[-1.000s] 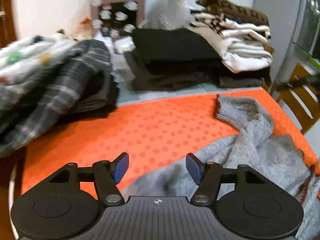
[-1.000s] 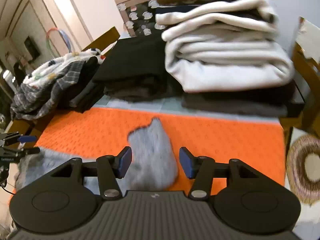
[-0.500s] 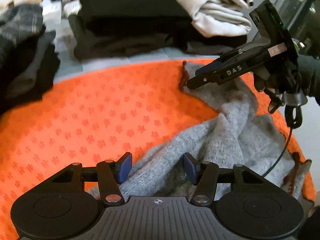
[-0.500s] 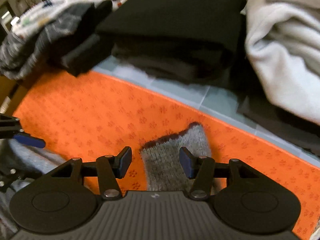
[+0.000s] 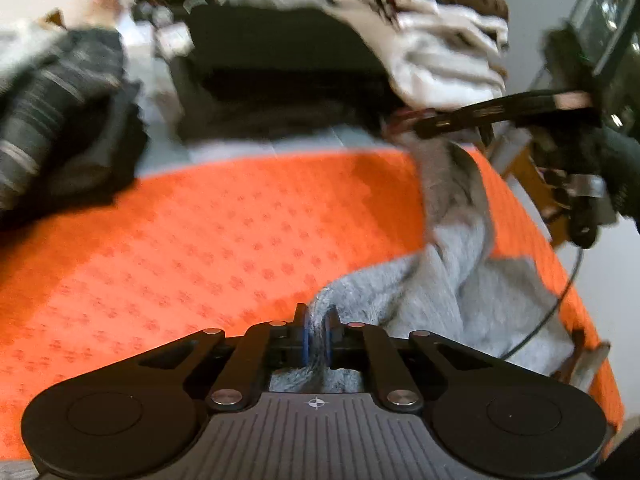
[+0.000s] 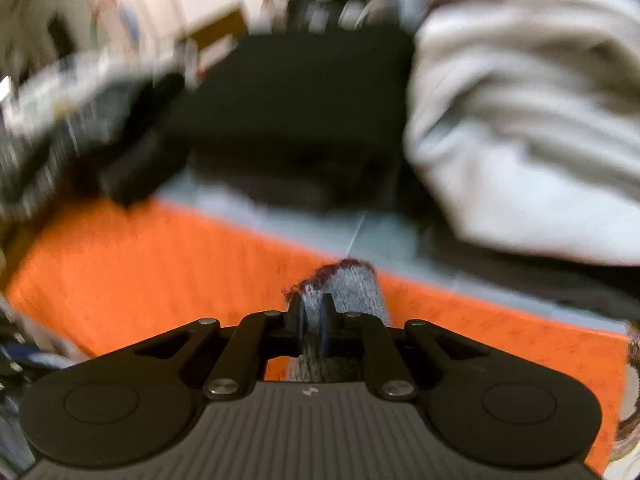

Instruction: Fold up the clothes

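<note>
Change: both grippers, open earlier, are now clamping the grey knitted sweater [image 5: 460, 280].
Left gripper [image 5: 316, 332]: pinching body fold, lower centre.
Right gripper [image 6: 313, 326]: pinching maroon-edged cuff [image 6: 344, 280].
Axis: sleeve is stretching from lower centre to upper right over the orange patterned mat [image 5: 200, 232].

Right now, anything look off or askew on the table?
Nothing damaged or spilled. The gray sweater lies bunched on the orange mat, as expected mid-fold: the left gripper pinches its body and the right gripper pinches the dark-red-trimmed sleeve cuff. Both views are motion-blurred, so fine detail is unclear.
</note>
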Demonstrator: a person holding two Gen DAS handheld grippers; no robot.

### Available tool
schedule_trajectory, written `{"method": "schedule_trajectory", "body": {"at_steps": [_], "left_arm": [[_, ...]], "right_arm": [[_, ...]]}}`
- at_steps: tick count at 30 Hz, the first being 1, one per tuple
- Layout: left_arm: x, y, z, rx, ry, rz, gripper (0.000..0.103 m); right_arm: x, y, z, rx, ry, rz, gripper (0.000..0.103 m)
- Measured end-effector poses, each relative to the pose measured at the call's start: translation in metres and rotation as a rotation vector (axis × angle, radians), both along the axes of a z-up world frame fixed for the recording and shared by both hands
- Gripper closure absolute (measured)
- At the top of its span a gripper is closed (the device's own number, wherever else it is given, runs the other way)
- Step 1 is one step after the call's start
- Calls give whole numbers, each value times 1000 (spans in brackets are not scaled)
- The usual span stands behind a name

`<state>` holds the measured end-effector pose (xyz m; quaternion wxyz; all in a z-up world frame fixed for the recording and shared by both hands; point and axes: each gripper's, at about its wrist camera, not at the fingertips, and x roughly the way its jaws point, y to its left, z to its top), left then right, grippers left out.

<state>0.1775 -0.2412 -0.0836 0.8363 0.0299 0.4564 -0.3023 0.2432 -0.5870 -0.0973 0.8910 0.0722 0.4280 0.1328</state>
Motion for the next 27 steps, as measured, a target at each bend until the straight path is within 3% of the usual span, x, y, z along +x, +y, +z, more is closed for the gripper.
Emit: {"method": "schedule_trajectory", "body": {"at_steps": [6, 8, 13, 16, 19, 22, 25, 27], "left_arm": [[-26, 19, 44, -22, -133, 56, 96], [-36, 23, 54, -25, -163, 70, 96], [-64, 26, 49, -16, -166, 65, 96], [-79, 22, 31, 7, -120, 41, 96], [-90, 15, 7, 60, -72, 13, 95], [-98, 14, 1, 81, -89, 12, 88], [-103, 21, 13, 88, -149, 17, 70], [-105, 26, 21, 108, -187, 16, 59]], "right_arm": [[-64, -69, 83, 220, -208, -194, 94], [-92, -90, 95, 267, -240, -251, 95], [-159, -118, 57, 277, -159, -388, 95], [-199, -134, 35, 282, -110, -471, 95], [-228, -138, -9, 241, 8, -536, 95], [-247, -134, -46, 187, 111, -570, 93], [-255, -128, -48, 123, 122, -571, 87], [-255, -122, -39, 75, 96, -561, 66]]}}
